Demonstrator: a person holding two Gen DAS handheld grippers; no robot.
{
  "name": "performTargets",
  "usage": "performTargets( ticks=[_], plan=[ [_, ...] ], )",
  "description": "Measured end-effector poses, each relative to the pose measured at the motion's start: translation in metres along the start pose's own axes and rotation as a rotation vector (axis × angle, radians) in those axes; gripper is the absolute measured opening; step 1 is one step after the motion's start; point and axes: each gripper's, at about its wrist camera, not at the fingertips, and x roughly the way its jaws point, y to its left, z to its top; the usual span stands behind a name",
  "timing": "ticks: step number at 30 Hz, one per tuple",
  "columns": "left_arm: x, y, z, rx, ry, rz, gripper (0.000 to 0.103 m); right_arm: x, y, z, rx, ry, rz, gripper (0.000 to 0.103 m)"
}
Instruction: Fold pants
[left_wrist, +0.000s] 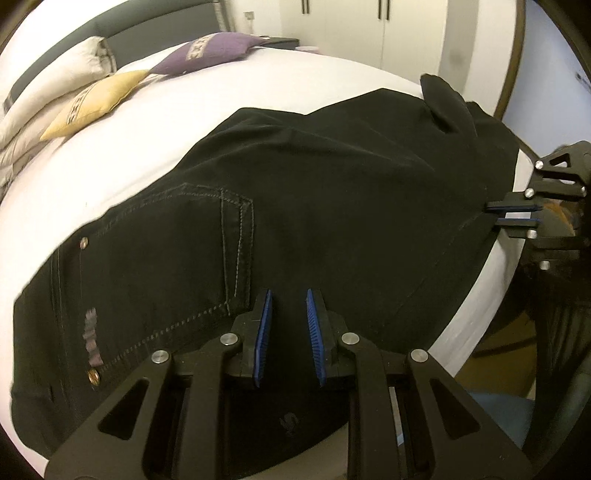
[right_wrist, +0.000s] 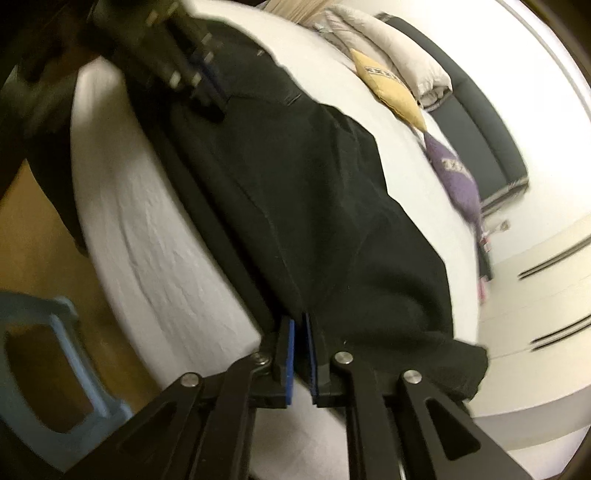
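Note:
Black pants (left_wrist: 303, 206) lie lengthwise on the white bed (left_wrist: 177, 122), waistband and back pocket at the left, legs running right to the bed's edge. My left gripper (left_wrist: 289, 295) hovers over the seat area near the near edge, jaws apart with dark cloth between the blue pads; I cannot tell whether it grips. My right gripper (right_wrist: 298, 321) is nearly closed on the near edge of the pants (right_wrist: 317, 206) at the leg end. It also shows in the left wrist view (left_wrist: 493, 213). The left gripper shows blurred in the right wrist view (right_wrist: 207, 92).
A yellow cushion (left_wrist: 92, 105), a purple cushion (left_wrist: 210, 51) and pale pillows (left_wrist: 48, 81) lie at the head of the bed. White wardrobe doors (left_wrist: 369, 29) stand behind. A blue stool (right_wrist: 44, 354) stands on the wooden floor beside the bed's edge.

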Motion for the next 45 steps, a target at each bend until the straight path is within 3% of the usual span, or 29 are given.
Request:
performTargets(
  ticks=[2, 5, 9, 11, 14, 22, 28, 30, 32, 34, 39, 45],
  plan=[
    [-0.001, 0.003, -0.004, -0.020, -0.004, -0.010, 0.019, -0.011, -0.028, -0.008, 0.156, -0.007, 0.131, 0.027],
    [-0.002, 0.001, -0.005, -0.033, 0.000, -0.003, 0.019, -0.019, -0.093, -0.035, 0.474, -0.033, 0.227, 0.042],
    [-0.005, 0.001, -0.018, -0.058, 0.000, 0.010, 0.019, -0.005, -0.214, -0.123, 1.129, -0.096, 0.306, 0.045],
    [-0.004, 0.001, -0.015, -0.072, 0.001, 0.015, 0.019, 0.011, -0.252, -0.170, 1.405, -0.115, 0.338, 0.051],
    [-0.002, -0.002, -0.015, -0.067, 0.001, 0.030, 0.018, 0.035, -0.280, -0.217, 1.677, -0.160, 0.439, 0.051],
    [0.001, -0.003, -0.014, -0.055, 0.014, 0.038, 0.019, 0.084, -0.291, -0.236, 1.865, -0.104, 0.483, 0.051],
    [0.001, -0.002, -0.015, -0.061, 0.008, 0.037, 0.019, 0.099, -0.296, -0.243, 1.991, -0.172, 0.491, 0.050],
    [0.001, -0.002, -0.016, -0.061, 0.007, 0.038, 0.019, 0.103, -0.303, -0.243, 1.975, -0.185, 0.479, 0.044],
    [0.001, -0.002, -0.017, -0.061, 0.006, 0.038, 0.019, 0.105, -0.305, -0.242, 1.940, -0.170, 0.463, 0.018],
    [0.001, -0.002, -0.016, -0.060, 0.006, 0.038, 0.019, 0.105, -0.307, -0.242, 1.928, -0.166, 0.450, 0.010],
    [0.001, -0.001, -0.016, -0.062, 0.004, 0.042, 0.019, 0.078, -0.307, -0.246, 1.857, -0.194, 0.339, 0.006],
    [0.001, -0.003, -0.017, -0.064, 0.001, 0.058, 0.019, 0.032, -0.291, -0.270, 1.916, -0.293, 0.260, 0.006]
  ],
)
